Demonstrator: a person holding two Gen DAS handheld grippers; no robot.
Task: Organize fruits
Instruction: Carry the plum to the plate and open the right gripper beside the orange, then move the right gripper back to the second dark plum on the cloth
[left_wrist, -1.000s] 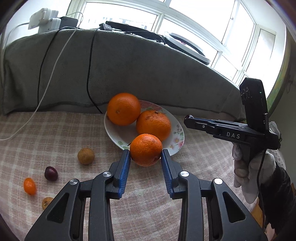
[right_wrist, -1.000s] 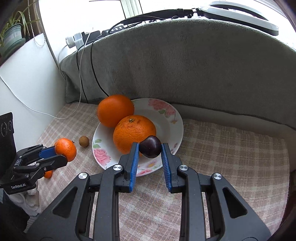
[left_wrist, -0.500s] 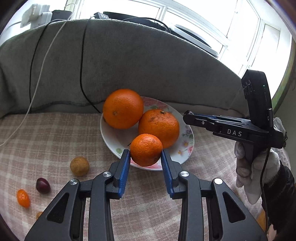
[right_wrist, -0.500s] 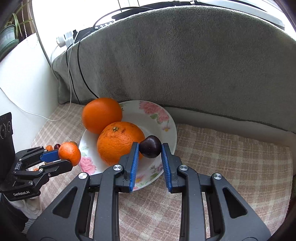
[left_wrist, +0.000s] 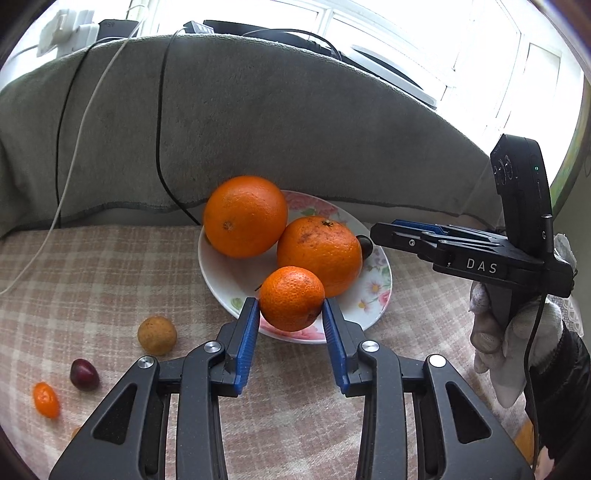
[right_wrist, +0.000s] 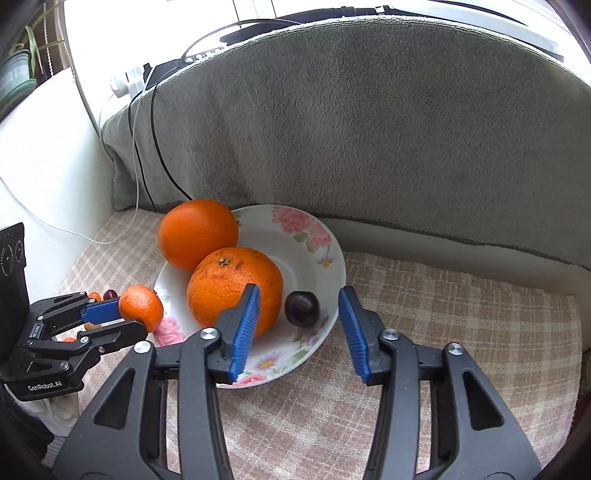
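Note:
A floral plate (left_wrist: 365, 306) (right_wrist: 325, 258) on the checked cloth holds two big oranges (left_wrist: 245, 216) (right_wrist: 234, 290). My left gripper (left_wrist: 290, 314) (right_wrist: 122, 319) is shut on a small mandarin (left_wrist: 291, 298) (right_wrist: 141, 307) at the plate's near rim. My right gripper (right_wrist: 298, 314) (left_wrist: 380, 234) is opening over the plate. A dark plum (right_wrist: 301, 308) (left_wrist: 365, 245) lies on the plate between its blue pads (right_wrist: 245, 326), apart from both.
Loose on the cloth left of the plate lie a brown longan (left_wrist: 157, 334), a second plum (left_wrist: 84, 373) and a kumquat (left_wrist: 46, 399). A grey cushion (right_wrist: 369, 129) with cables (left_wrist: 159, 129) rises behind. A gloved hand (left_wrist: 509, 332) holds the right gripper.
My right gripper opened and let the dark plum go onto the plate. My left gripper carried the mandarin forward to the plate's rim.

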